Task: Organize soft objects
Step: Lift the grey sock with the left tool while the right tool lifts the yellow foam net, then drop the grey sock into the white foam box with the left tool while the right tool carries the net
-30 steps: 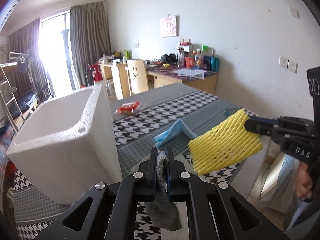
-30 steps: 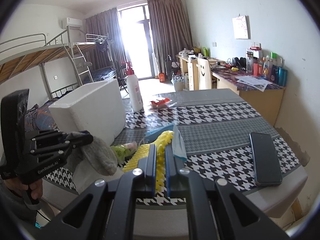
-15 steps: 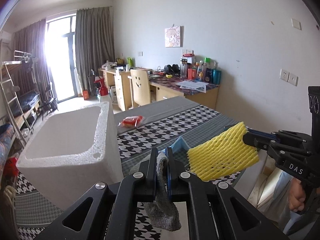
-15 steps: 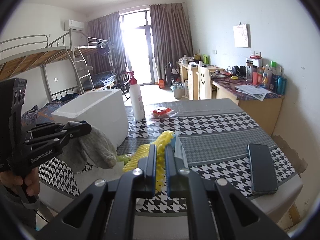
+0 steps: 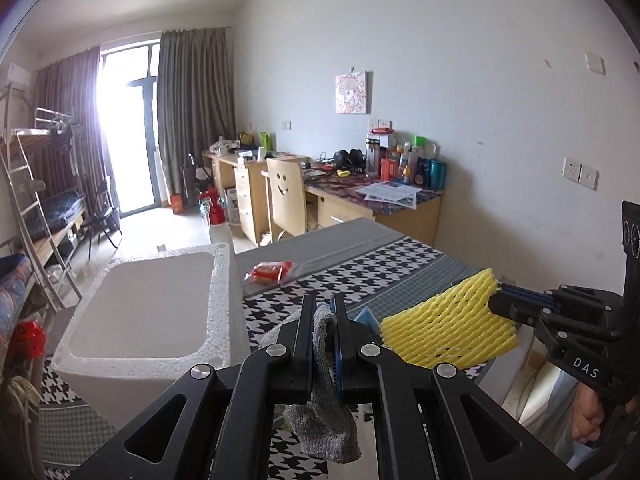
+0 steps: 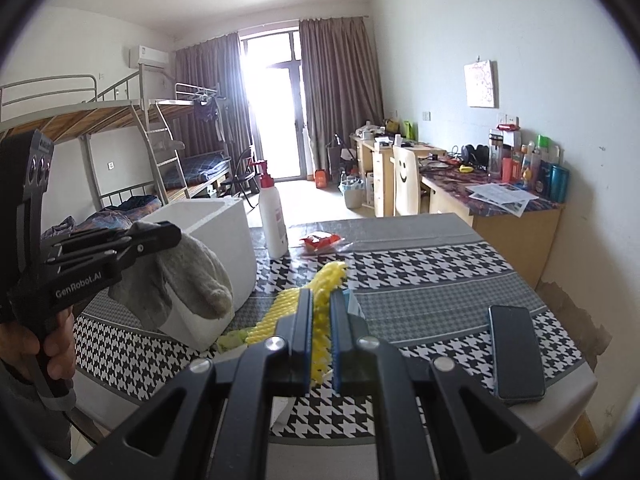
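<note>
- Above the near edge of the tabletop (image 6: 432, 280), the left gripper (image 5: 324, 312) has its jaws pressed together on a grey sock (image 5: 326, 420), which hangs limp below the fingers, clear of the cloth.
- In the right wrist view the same sock (image 6: 180, 280) droops from the left gripper (image 6: 160, 236) in front of the white foam box (image 6: 224, 248).
- The right gripper (image 6: 320, 308) is clamped tight on a yellow foam net (image 6: 316, 320), which pokes out past the fingertips.
- From the left wrist view the net (image 5: 444, 328) is held out flat in the air over the near right part of the tabletop (image 5: 360, 256), gripped at its right end by the right gripper (image 5: 500, 304).
- The foam box (image 5: 152, 320) stands open on the left side of the tabletop, near its left edge, beside the left gripper.
- A white bottle (image 6: 272, 216) with a red pump stands just behind the box.
- A red packet (image 6: 320, 240) lies toward the far edge, well apart from both grippers.
- A dark phone (image 6: 516, 352) lies flat near the near right corner.
- A blue piece (image 5: 366, 318) shows just beyond the left gripper's fingers; what it is cannot be told.
</note>
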Demonstrator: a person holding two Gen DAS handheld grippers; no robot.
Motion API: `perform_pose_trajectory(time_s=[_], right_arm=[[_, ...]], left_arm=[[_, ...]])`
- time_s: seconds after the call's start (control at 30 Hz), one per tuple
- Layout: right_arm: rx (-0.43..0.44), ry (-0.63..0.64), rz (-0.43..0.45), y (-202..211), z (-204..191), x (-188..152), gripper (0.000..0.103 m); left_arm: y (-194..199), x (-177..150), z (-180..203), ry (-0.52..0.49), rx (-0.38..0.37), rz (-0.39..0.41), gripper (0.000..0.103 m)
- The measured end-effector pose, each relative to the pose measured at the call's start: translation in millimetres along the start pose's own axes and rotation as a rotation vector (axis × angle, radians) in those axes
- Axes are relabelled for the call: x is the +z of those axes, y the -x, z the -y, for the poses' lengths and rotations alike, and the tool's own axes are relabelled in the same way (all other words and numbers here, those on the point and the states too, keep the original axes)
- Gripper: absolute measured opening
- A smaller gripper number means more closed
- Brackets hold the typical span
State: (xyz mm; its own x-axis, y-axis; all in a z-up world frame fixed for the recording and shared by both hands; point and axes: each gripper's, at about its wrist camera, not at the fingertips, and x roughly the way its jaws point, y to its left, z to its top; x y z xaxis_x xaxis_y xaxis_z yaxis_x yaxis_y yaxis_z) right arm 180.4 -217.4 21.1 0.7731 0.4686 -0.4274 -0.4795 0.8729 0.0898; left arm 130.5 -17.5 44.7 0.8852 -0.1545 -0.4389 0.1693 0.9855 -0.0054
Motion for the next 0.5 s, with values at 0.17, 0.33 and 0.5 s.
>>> perform_pose_trajectory(time_s=[0.17,0.33,0.5], right_arm=[[0.003,0.008,0.012,-1.9,-2.5,6.5,0.010],[0.002,0.010,0.030,-4.1,-3.6,14.5,0.010],[-0.002,0.015,0.047,-6.3,-6.1,21.1,0.010]], left_arm=[[0.9,4.3,-3.6,-0.002,0.013,0.014,0.007],[2.7,11.8,-8.4,-0.001,0.026,0.037,0.007],[2.1,20.6,-15.6,0.003,0.044,0.056,0.007]])
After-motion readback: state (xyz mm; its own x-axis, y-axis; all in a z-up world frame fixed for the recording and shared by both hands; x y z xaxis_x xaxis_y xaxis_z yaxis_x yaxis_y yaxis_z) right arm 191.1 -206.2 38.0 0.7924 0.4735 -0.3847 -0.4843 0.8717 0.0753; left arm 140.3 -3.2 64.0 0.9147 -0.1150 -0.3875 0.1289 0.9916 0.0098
